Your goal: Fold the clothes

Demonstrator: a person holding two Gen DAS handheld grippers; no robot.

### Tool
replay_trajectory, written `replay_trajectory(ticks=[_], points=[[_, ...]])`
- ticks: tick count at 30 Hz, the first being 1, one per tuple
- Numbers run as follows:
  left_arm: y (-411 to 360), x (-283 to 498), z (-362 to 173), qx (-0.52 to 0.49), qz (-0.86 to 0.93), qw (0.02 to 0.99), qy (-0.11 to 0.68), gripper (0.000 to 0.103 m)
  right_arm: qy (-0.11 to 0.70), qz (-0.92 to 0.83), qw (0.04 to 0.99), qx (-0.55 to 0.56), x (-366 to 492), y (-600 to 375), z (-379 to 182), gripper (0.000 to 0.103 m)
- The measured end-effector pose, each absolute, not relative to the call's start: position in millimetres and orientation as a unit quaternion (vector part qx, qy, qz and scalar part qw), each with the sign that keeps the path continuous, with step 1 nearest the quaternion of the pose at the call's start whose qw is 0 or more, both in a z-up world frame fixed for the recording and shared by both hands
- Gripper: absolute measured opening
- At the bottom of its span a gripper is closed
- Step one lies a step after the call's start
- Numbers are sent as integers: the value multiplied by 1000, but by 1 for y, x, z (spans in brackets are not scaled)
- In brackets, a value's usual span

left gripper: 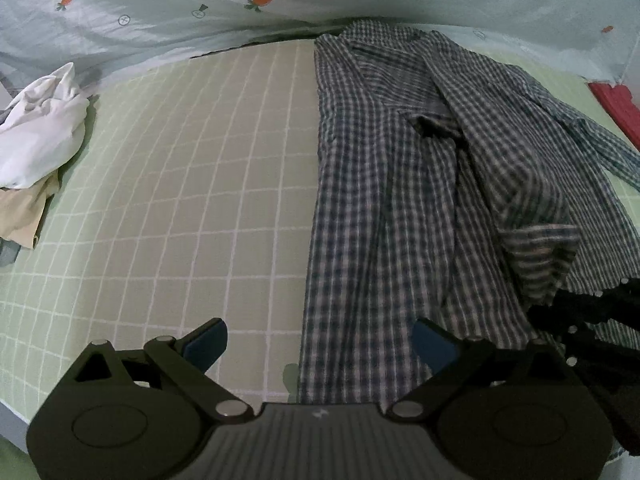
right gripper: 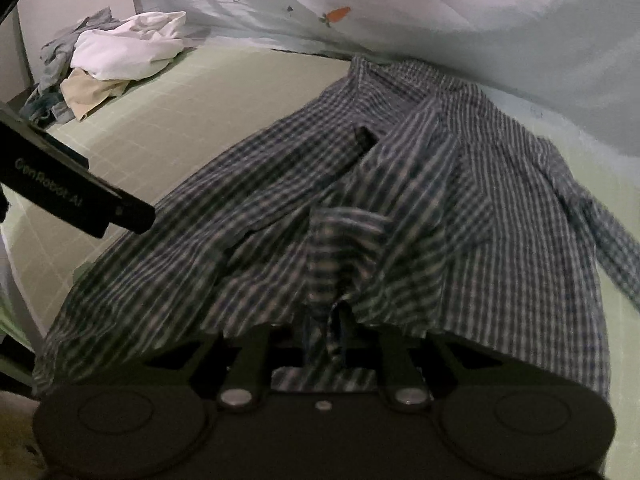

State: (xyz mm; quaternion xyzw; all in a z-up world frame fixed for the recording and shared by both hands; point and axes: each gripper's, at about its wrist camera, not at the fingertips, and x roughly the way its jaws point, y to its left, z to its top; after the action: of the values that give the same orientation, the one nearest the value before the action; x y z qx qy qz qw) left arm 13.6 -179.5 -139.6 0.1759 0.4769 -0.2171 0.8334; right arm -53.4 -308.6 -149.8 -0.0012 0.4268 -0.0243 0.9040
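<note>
Fabric of the checked shirt (right gripper: 400,208) is bunching up between the fingers of the right gripper (right gripper: 326,336), and in the right wrist view we are seeing a pinched fold of it running down into the narrow gap there. The fingertips themselves are hidden under the cloth, so we are reading the jaws as nearly closed, with the shirt caught between them. From the left wrist view this same gripper is showing only as a dark shape at the right edge, with a lifted fold of the shirt just above it.

We are holding the left gripper (left gripper: 320,346) wide open, its blue pads (left gripper: 206,342) well apart and gripping nothing. One pad is hovering over the bare bed sheet (left gripper: 180,208), the other over the shirt's near left edge; we cannot tell whether either is touching.

The shirt is lying spread along the right half of the green gridded sheet, collar end toward the far edge, where a pale quilt (left gripper: 200,8) printed with carrots is piled up. One sleeve is trailing off toward the right edge.

A heap of other clothes (left gripper: 40,128), white on top and beige beneath, is sitting at the far left corner of the bed, well apart from the shirt.
</note>
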Motion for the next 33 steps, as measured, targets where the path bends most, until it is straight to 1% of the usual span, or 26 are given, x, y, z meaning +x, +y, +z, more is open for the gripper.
replay_trajectory(ticks=[6, 10, 17, 24, 27, 28, 30, 31, 32, 33], points=[[-185, 1, -144, 179, -222, 828, 483, 98, 439, -27, 897, 30, -68, -310, -158, 21], [-195, -9, -148, 185, -231, 822, 486, 98, 443, -39, 895, 43, -80, -318, -160, 26], [-216, -21, -156, 194, -247, 810, 495, 98, 444, -86, 889, 77, -102, -341, -164, 27], [-234, -26, -160, 195, -264, 802, 500, 98, 438, -164, 877, 114, -124, -376, -167, 31], [-239, -27, -162, 196, -269, 800, 500, 98, 431, -203, 871, 123, -133, -391, -167, 41], [-241, -27, -162, 195, -270, 800, 499, 98, 429, -219, 868, 125, -136, -395, -167, 47], [-243, -26, -162, 193, -274, 800, 498, 98, 428, -244, 860, 131, -140, -401, -169, 53], [-245, -26, -162, 190, -276, 801, 497, 98, 431, -253, 855, 137, -142, -405, -171, 61], [-246, -25, -162, 187, -279, 801, 495, 98, 433, -262, 850, 144, -144, -408, -173, 66], [-247, -24, -161, 183, -280, 802, 494, 98, 433, -266, 849, 149, -145, -411, -174, 74]])
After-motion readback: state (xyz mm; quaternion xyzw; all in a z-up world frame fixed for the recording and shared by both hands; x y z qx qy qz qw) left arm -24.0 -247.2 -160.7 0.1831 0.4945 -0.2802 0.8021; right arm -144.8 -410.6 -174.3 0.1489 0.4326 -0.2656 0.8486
